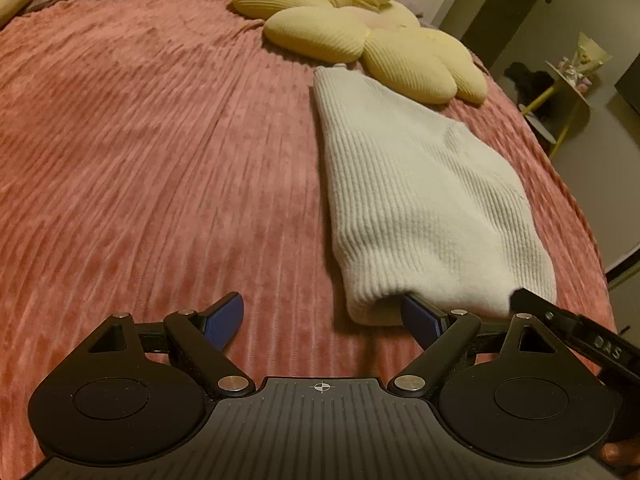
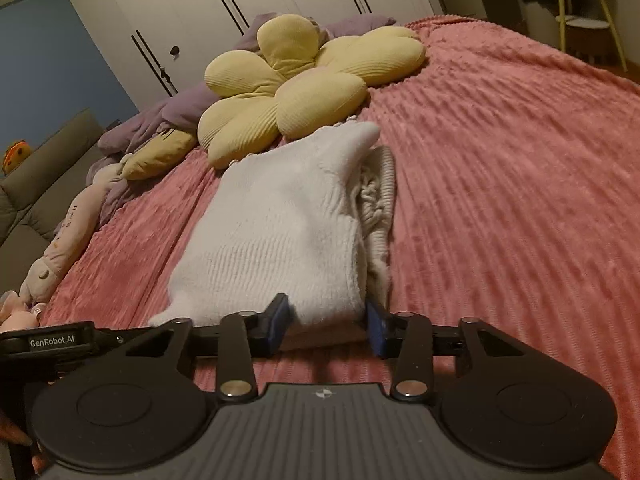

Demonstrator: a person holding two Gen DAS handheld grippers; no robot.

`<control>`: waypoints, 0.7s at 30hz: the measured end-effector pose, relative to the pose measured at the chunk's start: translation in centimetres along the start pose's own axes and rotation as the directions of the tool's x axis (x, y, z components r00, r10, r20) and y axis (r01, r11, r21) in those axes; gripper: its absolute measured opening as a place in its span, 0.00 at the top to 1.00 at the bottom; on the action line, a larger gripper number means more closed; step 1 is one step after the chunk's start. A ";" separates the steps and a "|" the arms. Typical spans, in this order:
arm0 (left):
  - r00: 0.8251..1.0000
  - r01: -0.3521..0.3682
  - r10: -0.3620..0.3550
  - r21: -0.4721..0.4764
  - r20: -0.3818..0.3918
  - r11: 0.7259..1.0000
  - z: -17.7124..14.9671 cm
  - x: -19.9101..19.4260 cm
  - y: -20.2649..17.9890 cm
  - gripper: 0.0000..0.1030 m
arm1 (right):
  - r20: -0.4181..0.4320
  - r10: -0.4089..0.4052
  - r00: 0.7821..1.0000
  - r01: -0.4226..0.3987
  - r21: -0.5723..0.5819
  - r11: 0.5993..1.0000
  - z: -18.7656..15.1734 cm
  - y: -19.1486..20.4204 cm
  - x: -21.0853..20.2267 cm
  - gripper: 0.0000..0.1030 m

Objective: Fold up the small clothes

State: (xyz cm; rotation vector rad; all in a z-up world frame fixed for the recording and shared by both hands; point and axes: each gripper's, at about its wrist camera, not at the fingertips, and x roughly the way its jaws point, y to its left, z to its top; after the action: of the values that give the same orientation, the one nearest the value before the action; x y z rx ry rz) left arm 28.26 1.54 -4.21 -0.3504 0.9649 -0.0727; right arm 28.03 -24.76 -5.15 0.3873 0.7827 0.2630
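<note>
Left fingers [image 1: 420,318] are gaping wide, one tip under the sweater [image 1: 416,196]; right fingers [image 2: 280,322] are half-open, straddling its near edge on the bed [image 1: 160,160]. Mid-fold, seemingly; next: pinching that edge.

1. Left wrist cam: mounted behind the left gripper [image 1: 322,322], low over the pink bedspread [image 1: 140,140], facing fwd along the fingers; white knit garment [image 1: 420,192] sits close, right of center.
2. Right wrist cam: same low mount behind the right gripper [image 2: 328,328], garment [image 2: 280,232] centered, very near.
3. Shared: garment, bedspread, yellow flower pillow [image 1: 360,28], seen from slightly different angles.
</note>
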 end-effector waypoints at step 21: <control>0.996 -0.036 0.037 -0.023 0.078 0.999 1.7 -1.8 -0.3 0.11 | 0.030 -0.091 0.995 0.092 -0.028 0.995 0.1 -0.7 -0.1 0.87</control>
State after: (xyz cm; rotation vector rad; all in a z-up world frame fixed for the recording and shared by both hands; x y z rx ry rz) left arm 28.62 2.13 -1.81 -0.3527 0.8951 -0.0152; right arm 28.13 -25.44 -5.29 0.3254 0.7653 0.1826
